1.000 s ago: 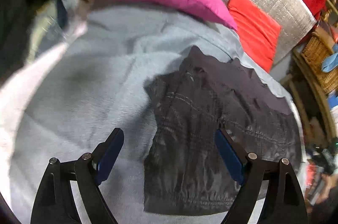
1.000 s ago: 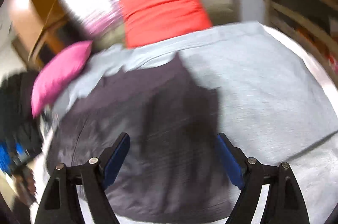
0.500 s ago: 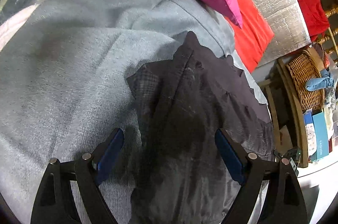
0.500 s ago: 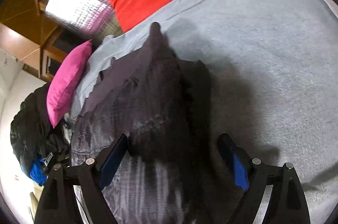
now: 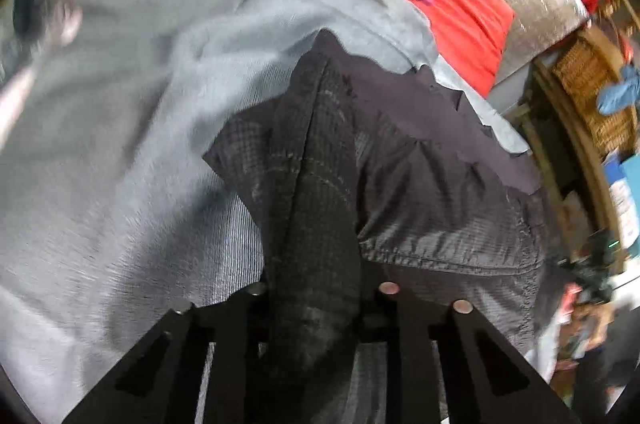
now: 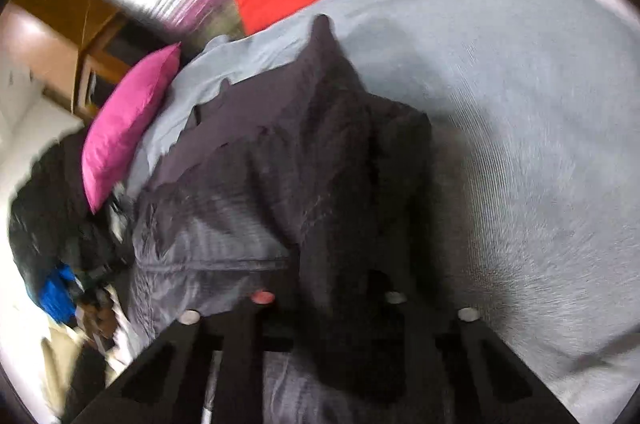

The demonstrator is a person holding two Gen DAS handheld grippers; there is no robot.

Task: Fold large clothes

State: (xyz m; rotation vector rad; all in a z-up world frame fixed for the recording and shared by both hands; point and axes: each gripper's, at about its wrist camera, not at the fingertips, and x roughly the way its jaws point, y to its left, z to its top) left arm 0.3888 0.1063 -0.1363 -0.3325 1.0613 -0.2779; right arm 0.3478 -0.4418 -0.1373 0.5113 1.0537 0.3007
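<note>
Both jaws closing: left gripper (image 5: pixel 316 308) and right gripper (image 6: pixel 332 312) pinching dark garment (image 5: pixel 420 184) ridges running toward frame top, garment spreading between them.

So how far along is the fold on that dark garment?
Early. Done: the dark garment lies spread on the grey bed cover. In hand: the left gripper and the right gripper are each closing on a bunched ridge of its fabric. Left: lifting those edges over and flattening; no finished fold shows yet.
</note>
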